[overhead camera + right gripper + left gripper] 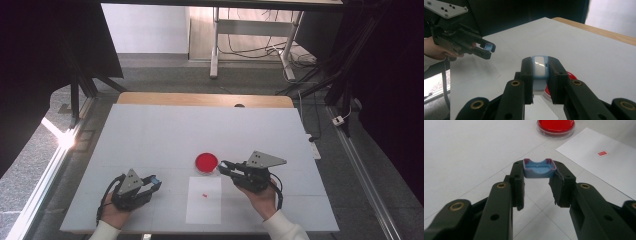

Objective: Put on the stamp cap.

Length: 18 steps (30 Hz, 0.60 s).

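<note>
At lower left of the high view, the left gripper [156, 183] clamps a blue cap [539, 168] above the counter [150, 135]. Right of centre, the right gripper [223, 166] pinches a blue-and-white piece [539, 71], perhaps a small case, beside the red dish [206, 162].

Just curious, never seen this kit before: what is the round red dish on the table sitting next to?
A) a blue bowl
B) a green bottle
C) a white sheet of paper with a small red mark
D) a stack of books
C: the round red dish sits just beyond a white sheet of paper bearing a small red mark.
</note>
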### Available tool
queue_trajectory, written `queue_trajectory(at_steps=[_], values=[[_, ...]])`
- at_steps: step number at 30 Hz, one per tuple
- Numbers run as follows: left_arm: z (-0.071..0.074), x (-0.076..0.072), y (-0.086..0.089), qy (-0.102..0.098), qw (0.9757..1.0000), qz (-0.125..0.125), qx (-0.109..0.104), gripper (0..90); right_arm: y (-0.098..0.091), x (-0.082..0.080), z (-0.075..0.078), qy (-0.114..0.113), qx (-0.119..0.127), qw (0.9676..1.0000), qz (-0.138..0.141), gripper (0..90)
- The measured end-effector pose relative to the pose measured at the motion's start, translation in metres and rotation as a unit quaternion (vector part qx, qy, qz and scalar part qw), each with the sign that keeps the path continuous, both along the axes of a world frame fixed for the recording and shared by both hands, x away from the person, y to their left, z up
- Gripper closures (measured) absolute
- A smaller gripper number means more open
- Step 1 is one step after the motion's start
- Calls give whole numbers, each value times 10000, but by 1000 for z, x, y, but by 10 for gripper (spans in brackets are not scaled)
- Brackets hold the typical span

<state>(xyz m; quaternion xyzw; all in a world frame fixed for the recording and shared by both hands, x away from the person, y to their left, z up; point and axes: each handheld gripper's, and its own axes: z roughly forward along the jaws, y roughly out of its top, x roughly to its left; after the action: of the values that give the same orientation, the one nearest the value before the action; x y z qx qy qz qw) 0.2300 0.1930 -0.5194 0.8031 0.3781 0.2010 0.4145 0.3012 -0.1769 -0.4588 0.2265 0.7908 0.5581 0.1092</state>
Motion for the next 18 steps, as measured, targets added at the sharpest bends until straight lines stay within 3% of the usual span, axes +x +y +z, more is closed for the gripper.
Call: queue_trajectory(at_steps=[18], values=[[3, 3, -16, -62, 9997, -228, 46, 649, 2, -3, 1, -16, 54, 10000, 18, 752]])
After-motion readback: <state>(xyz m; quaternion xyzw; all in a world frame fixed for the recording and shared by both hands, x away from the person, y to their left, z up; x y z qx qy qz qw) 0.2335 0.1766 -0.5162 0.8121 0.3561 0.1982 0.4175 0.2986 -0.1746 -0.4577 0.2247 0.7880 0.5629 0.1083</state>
